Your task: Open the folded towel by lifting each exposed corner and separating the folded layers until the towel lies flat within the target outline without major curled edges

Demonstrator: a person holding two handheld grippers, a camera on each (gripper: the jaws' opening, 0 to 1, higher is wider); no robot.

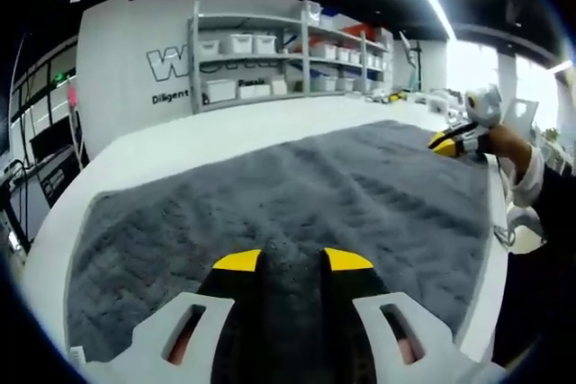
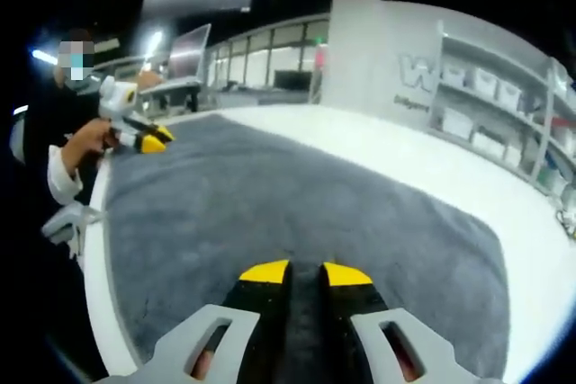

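1. In my left gripper view, the left gripper [image 1: 292, 263] has its yellow-tipped fingers [image 1: 238, 261] clenched on a fold of the grey towel [image 1: 315, 195]; the cloth bunches up dark between them.
2. In my right gripper view, the right gripper [image 2: 306, 272] is the same: its fingers [image 2: 265, 271] are closed on a pinch of towel at the near edge.
3. The towel lies spread wide over the white counter [image 1: 180, 146], mostly flat, with a ribbed texture and shallow creases across it. Its near edge runs along the counter's near edge, where both grippers hold it.
4. I see each gripper from the other's camera: the right gripper shows at the towel's far-right corner in the left gripper view, held by a hand [image 1: 506, 143] in a white cuff; the left gripper shows at the towel's far-left corner in the right gripper view, also hand-held [image 2: 85, 139].
5. A bare strip of counter runs beyond the towel's far edge.
6. Past the counter stand grey shelves [image 1: 261, 56] with white bins, against a white wall with dark lettering [image 1: 166, 65].
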